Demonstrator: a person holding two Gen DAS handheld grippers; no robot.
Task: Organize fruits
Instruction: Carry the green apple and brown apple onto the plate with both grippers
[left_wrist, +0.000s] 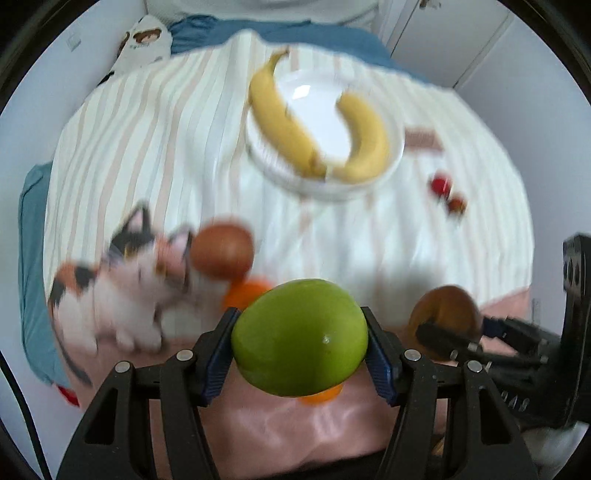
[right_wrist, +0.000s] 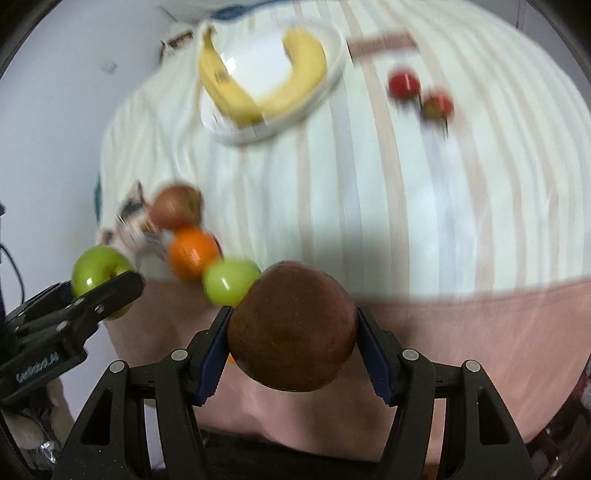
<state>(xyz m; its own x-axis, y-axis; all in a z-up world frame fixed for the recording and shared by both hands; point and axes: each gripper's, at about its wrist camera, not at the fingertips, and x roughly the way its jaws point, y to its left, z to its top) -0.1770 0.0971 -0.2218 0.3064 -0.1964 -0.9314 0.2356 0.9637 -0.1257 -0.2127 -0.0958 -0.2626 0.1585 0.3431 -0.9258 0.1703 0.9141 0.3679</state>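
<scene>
My left gripper (left_wrist: 299, 343) is shut on a green apple (left_wrist: 299, 336), held above the cloth; the right wrist view shows that left gripper (right_wrist: 103, 284) with the green apple (right_wrist: 98, 271) at the left edge. My right gripper (right_wrist: 291, 332) is shut on a dark red apple (right_wrist: 291, 325), also lifted; it appears again, right gripper (left_wrist: 461, 328) and red apple (left_wrist: 445, 314), beside the left one. A white plate (left_wrist: 397, 147) (right_wrist: 334, 70) at the back holds two bananas (left_wrist: 280, 122) (right_wrist: 306, 62). Another red apple (right_wrist: 177, 206), an orange (right_wrist: 192, 253) and a second green apple (right_wrist: 231, 280) lie on the cloth.
A calico cat plush (left_wrist: 122, 295) lies at the left, touching the loose red apple (left_wrist: 221, 245). Two small red fruits (left_wrist: 441, 182) (right_wrist: 404, 83) sit right of the plate. The striped cloth (right_wrist: 369, 203) covers a round table with a pink cloth (right_wrist: 480, 332) at the near edge.
</scene>
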